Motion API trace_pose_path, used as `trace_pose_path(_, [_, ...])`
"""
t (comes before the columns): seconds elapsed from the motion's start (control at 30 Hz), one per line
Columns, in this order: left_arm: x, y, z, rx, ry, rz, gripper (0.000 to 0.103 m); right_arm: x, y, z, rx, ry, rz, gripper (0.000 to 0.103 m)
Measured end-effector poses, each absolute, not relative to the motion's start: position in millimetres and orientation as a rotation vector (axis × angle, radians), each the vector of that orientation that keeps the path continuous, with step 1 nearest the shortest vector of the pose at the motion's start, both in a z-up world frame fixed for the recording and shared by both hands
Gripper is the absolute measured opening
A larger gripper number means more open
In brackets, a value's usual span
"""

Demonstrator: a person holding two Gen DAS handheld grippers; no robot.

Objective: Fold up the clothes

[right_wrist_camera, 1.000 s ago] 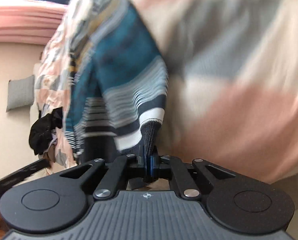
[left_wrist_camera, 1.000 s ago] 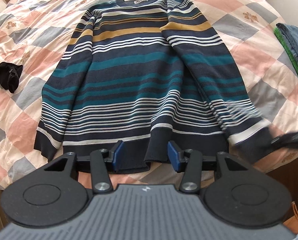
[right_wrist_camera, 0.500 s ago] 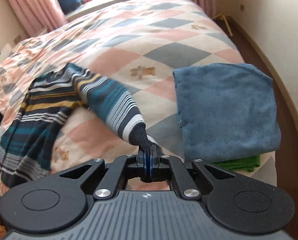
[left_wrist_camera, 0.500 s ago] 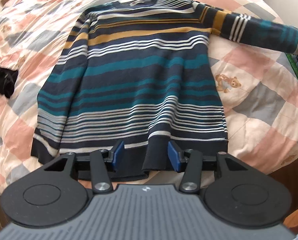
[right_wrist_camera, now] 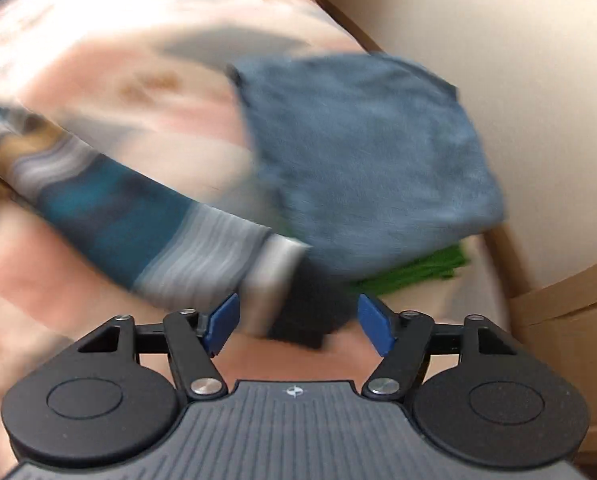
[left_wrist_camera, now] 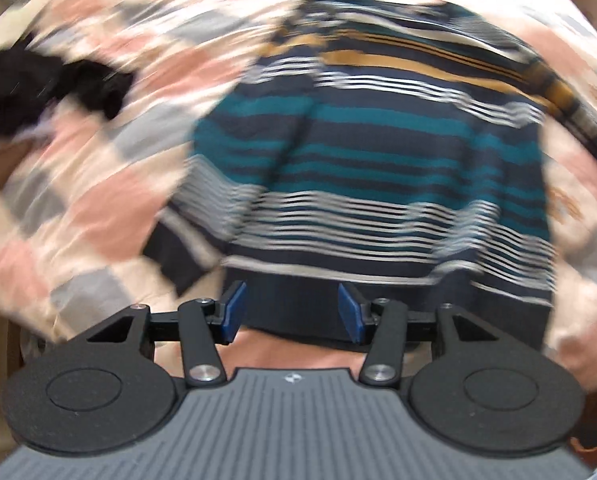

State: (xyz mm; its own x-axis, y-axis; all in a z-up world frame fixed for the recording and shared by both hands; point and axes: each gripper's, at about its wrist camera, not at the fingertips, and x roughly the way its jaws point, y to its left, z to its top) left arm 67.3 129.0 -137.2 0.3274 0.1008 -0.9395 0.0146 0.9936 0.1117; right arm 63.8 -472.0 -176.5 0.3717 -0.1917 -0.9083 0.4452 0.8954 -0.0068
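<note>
Both views are smeared by motion blur, so fine detail is hard to read. In the left wrist view the striped sweater, banded in navy, teal, white and mustard, lies spread on the bed, which is covered by a quilt of pink, grey and cream checks. The left tongs are spread wide, their blue pads standing either side of the sweater's dark hem without gripping it; the hem runs across the gap just beyond the tips. One sleeve of the sweater lies along the body's left edge in this view, its dark cuff resting on the quilt just to the left of the left pad. A crumpled black garment sits on the quilt well apart from the sweater, toward the left edge of the view. In the right wrist view the right tongs are also spread apart and hold nothing. The sweater's other sleeve stretches out across the quilt, and its dark cuff lies between the open blue pads, though whether it touches either one cannot be told through the blur. Just beyond the cuff sits a folded blue towel stacked on a green cloth, close to the bed's edge and a pale wall.
</note>
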Motion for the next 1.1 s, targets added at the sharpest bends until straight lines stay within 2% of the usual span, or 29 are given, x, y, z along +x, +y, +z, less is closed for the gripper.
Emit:
trace_pose_path(0.27, [91.8,248.9,-184.1,-0.070,1.266,0.198,0.045,81.5,-287.3,-189.5,0.526,1.187,0.071,0.073])
trace_pose_path(0.37, [102.5,290.6,-205.9,-0.155,1.300,0.205,0.040,88.7,-207.3,-188.2,0.522,1.216,0.149,0.073])
trace_pose_path(0.47, [115.7,318.5,-225.5,-0.211,1.324,0.167,0.040,96.3,-154.5,-182.5,0.507,1.236,0.156,0.073])
trace_pose_path(0.63, [143.6,337.9,-257.6,-0.206,1.357,0.072,0.042,92.2,-108.4,-172.6,0.506,1.257,0.085,0.073])
trace_pose_path(0.7, [151.9,339.7,-269.9,-0.149,1.370,0.018,0.044,87.2,-99.0,-173.5,0.507,1.266,0.062,0.073])
trace_pose_path(0.87, [158.6,332.5,-277.2,0.033,1.367,-0.159,0.044,78.6,-78.9,-178.6,0.516,1.289,-0.005,0.073])
trace_pose_path(0.93, [159.6,331.0,-277.6,0.082,1.371,-0.224,0.040,76.6,-73.5,-179.5,0.516,1.293,-0.023,0.073])
trace_pose_path(0.97, [160.0,330.6,-277.2,0.097,1.371,-0.256,0.028,75.6,-70.7,-179.9,0.516,1.295,-0.032,0.073])
trace_pose_path(1.0, [160.1,330.1,-276.4,0.107,1.372,-0.290,0.012,74.6,-68.0,-180.3,0.516,1.297,-0.041,0.073])
trace_pose_path(1.03, [159.7,328.7,-275.4,0.127,1.372,-0.313,0.003,73.8,-65.7,-180.6,0.518,1.298,-0.048,0.073])
trace_pose_path(1.1, [154.9,326.1,-269.7,0.183,1.352,-0.363,0.001,72.4,-62.0,-180.0,0.522,1.298,-0.060,0.073])
